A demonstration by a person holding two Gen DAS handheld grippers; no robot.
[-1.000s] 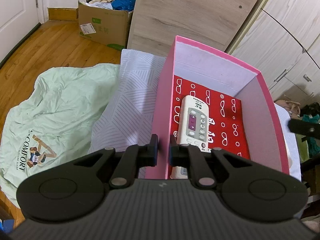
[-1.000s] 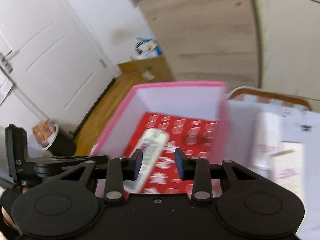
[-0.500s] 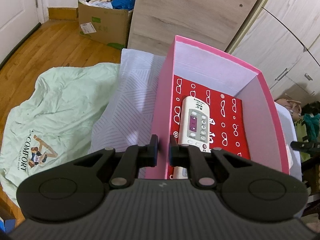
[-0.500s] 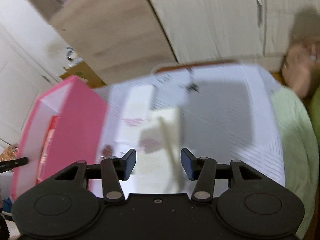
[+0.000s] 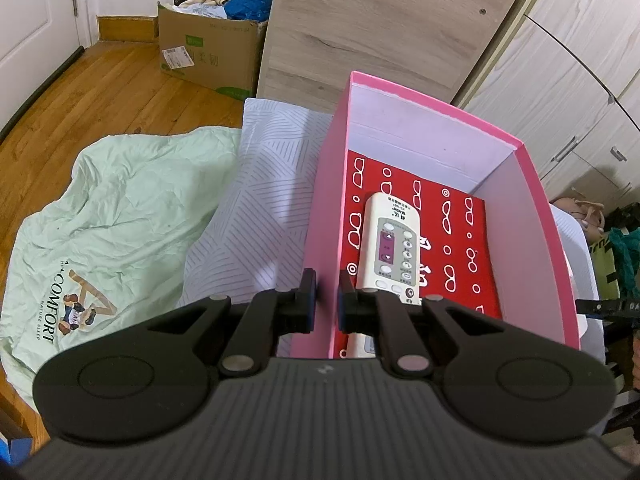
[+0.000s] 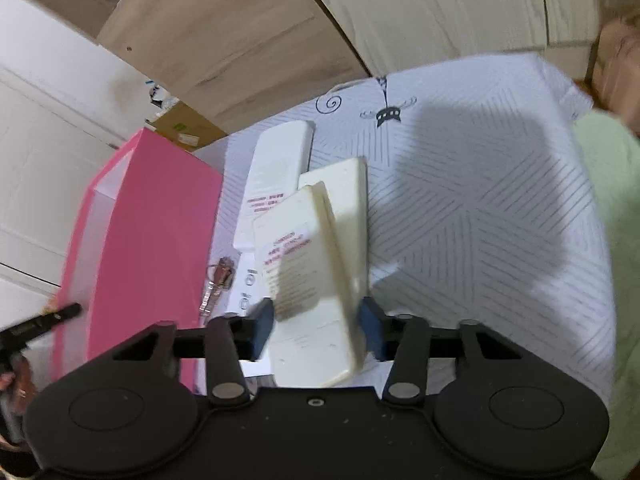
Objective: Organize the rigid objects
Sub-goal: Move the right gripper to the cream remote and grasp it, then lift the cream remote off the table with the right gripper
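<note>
The left gripper (image 5: 323,296) is clamped on the near left wall of the pink box (image 5: 550,256), one pad outside the wall and one inside. Within the box, a white remote control (image 5: 390,250) lies face up on a red patterned sheet (image 5: 466,236), its near end just beside the inner pad. The box stands on a bed with a striped white sheet (image 5: 260,208); a pale green quilt (image 5: 108,224) lies to its left.

The right gripper (image 6: 316,330) has its jaws closing around a cream remote control (image 6: 308,280) that lies back up, a printed label on it, its lower end between the two pads and tilted across the gap. Both pads sit right at its sides, though blur keeps me from telling whether they press yet. Under and beyond it lies a second cream remote (image 6: 346,204), and to the left a longer white remote (image 6: 276,176), also back up. A small bunch of keys (image 6: 218,280) rests between these remotes and the outer wall of the pink box, left of the gripper.
</note>
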